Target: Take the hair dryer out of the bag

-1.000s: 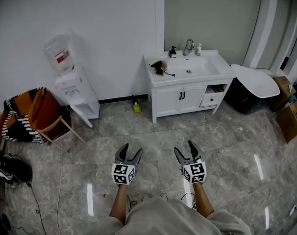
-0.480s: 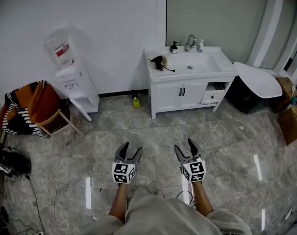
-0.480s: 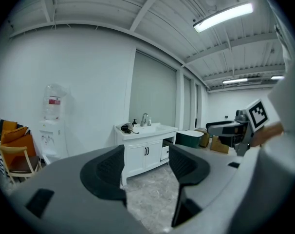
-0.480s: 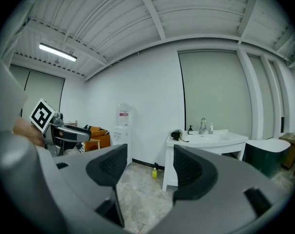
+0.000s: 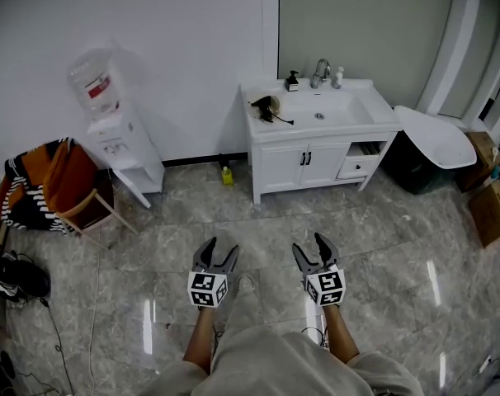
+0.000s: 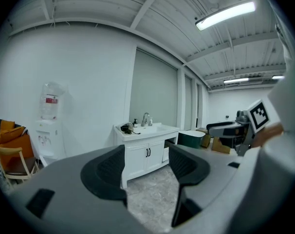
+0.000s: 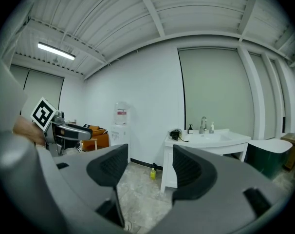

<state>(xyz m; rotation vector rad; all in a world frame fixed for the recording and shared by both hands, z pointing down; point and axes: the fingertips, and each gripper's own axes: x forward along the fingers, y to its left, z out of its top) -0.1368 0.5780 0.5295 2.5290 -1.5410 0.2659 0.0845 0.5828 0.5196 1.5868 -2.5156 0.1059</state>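
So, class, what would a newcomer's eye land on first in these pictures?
The white vanity with its sink stands against the far wall, a dark bundle on its counter's left end. Low in the head view, the left gripper and right gripper hang open and empty, the right one's jaws having just closed slightly.

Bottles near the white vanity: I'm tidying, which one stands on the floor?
The small yellow bottle, left of the white vanity; the dark bottle and white bottle flank the metal tap on top.

The hair dryer (image 5: 266,108) is a small dark lump lying on the left end of the white table (image 5: 380,125), right beside the sink basin (image 5: 324,110). Its cord (image 5: 285,122) trails off toward the basin.
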